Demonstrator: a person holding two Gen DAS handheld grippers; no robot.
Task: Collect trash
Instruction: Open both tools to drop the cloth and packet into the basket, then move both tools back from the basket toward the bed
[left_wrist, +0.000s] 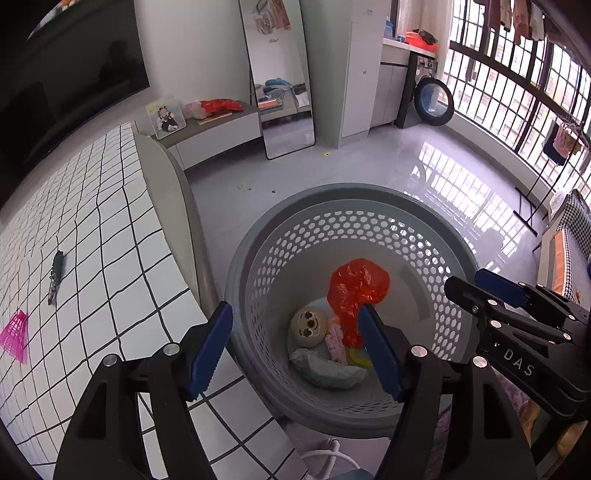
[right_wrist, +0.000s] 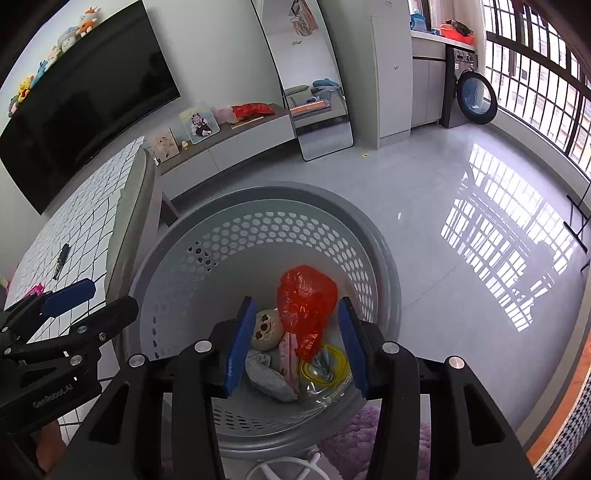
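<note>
A grey perforated basket stands on the floor beside the table. A crumpled red plastic bag is inside it, over a round toy face, a pink wrapper, a grey wad of paper and a yellow ring. My left gripper hangs open over the basket's near rim with nothing between its pads. My right gripper is open above the basket; the red bag shows between its fingers, untouched. Each gripper also shows in the other's view, the right gripper and the left gripper.
The table with a white grid cloth carries a pink shuttlecock and a dark slim object. A purple rug and a white cable lie by the basket. A mirror, a low cabinet and a washing machine stand beyond the glossy floor.
</note>
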